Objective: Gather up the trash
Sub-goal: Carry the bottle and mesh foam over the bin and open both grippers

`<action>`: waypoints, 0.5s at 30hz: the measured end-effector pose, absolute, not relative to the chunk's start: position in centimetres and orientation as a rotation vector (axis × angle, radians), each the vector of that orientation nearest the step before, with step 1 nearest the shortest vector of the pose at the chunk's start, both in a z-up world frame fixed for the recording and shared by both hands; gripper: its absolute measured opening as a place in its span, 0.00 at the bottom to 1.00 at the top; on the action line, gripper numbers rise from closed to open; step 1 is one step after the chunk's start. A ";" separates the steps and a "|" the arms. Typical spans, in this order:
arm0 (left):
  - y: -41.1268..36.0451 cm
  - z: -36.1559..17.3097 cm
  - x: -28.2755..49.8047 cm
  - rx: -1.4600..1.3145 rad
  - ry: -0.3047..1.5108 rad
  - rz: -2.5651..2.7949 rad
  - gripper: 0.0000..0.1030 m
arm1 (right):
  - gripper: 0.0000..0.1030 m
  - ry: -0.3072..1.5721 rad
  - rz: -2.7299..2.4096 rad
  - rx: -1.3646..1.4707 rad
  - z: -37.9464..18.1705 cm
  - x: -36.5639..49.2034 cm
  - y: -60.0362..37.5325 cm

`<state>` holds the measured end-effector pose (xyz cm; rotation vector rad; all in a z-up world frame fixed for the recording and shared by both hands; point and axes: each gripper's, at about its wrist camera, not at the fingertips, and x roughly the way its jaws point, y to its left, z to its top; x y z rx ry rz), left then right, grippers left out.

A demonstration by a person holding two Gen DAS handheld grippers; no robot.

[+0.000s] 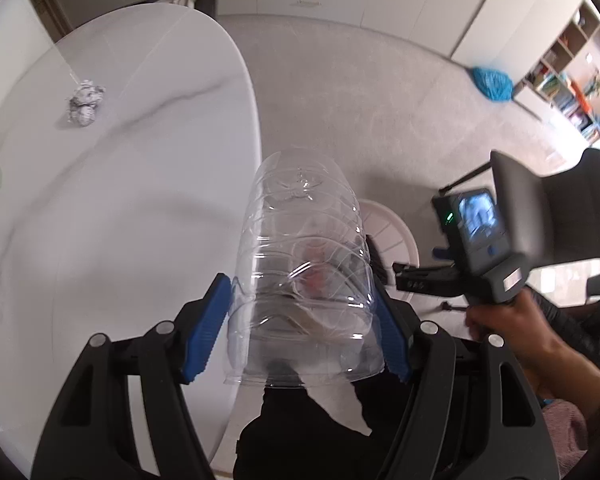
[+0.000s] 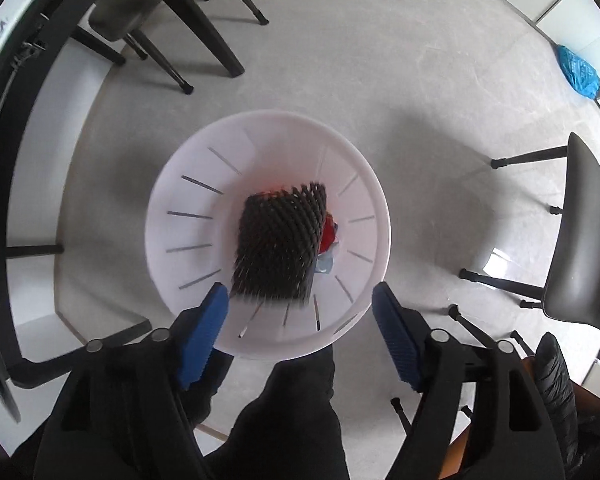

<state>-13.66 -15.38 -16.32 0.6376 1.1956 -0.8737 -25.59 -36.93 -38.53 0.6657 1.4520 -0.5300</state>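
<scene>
Clear plastic bottle (image 1: 304, 276) sits clenched crosswise in the left tongs (image 1: 302, 316), its long axis pointing forward, just off the white tabletop's (image 1: 112, 184) right edge. White slatted bin (image 2: 268, 236) on the grey floor lies right of it, directly under the released, empty right tongs (image 2: 300, 332). Crumpled foil (image 1: 85, 103) remains near the tabletop's far edge.

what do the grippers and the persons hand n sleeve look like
Both the left gripper and right gripper have black plastic linkage arms with silver round pivot pins and blue ribbed fingers. The right gripper's body carries a small lit screen and a green light. The bare right hand shows a pinkish sleeve.
</scene>
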 end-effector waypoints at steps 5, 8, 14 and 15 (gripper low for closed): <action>-17.9 -18.8 -15.3 0.682 1.235 -0.941 0.64 | 0.85 1.391 -0.569 0.602 -34.6 -28.2 -37.6; -19.7 -20.7 -16.8 0.725 1.251 -0.983 0.64 | 0.86 1.359 -0.610 0.542 -32.0 -30.7 -38.5; -23.4 -26.9 -19.3 0.836 1.298 -1.037 0.65 | 0.87 1.354 -0.647 0.495 -29.7 -34.6 -40.3; -23.6 -27.8 -19.8 0.851 1.306 -1.032 0.65 | 0.88 1.356 -0.651 0.502 -29.6 -35.1 -40.7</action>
